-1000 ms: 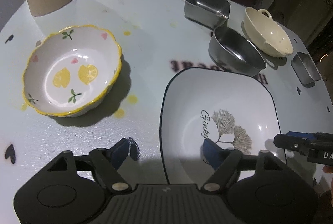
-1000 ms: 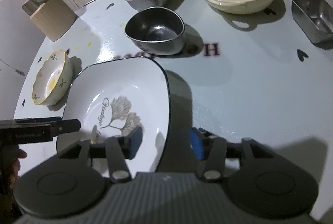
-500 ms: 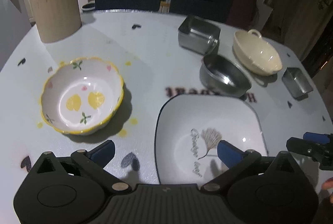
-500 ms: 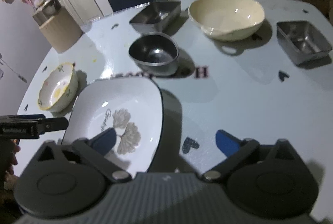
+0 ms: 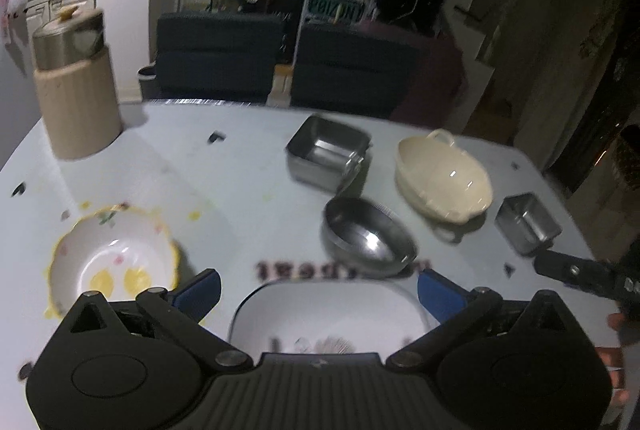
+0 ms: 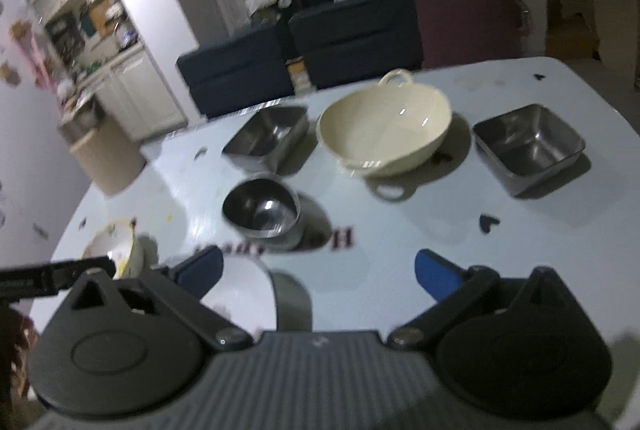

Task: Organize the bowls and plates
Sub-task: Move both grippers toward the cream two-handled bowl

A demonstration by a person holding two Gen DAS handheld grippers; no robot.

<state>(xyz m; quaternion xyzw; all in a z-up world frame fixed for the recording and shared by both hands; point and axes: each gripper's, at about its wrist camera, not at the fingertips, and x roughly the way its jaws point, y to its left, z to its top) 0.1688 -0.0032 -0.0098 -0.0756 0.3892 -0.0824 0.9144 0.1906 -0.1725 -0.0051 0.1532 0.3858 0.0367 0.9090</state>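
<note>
tabletop (image 5: 248, 190): pale, black heart marks | beige canister (image 5: 76, 102), metal lid: far left corner | dark chairs (image 5: 216, 58): beyond far edge

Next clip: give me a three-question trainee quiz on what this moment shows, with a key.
1. True or false: the left gripper is shut on the square white plate.
2. Which dish stands between the two square metal tins in the right wrist view? A) the lemon bowl B) the cream bowl with handles C) the round metal bowl
3. Fill in: the right gripper has its jaws ____.

Key: 1 false, it is open and holds nothing; 2 B; 3 open.
</note>
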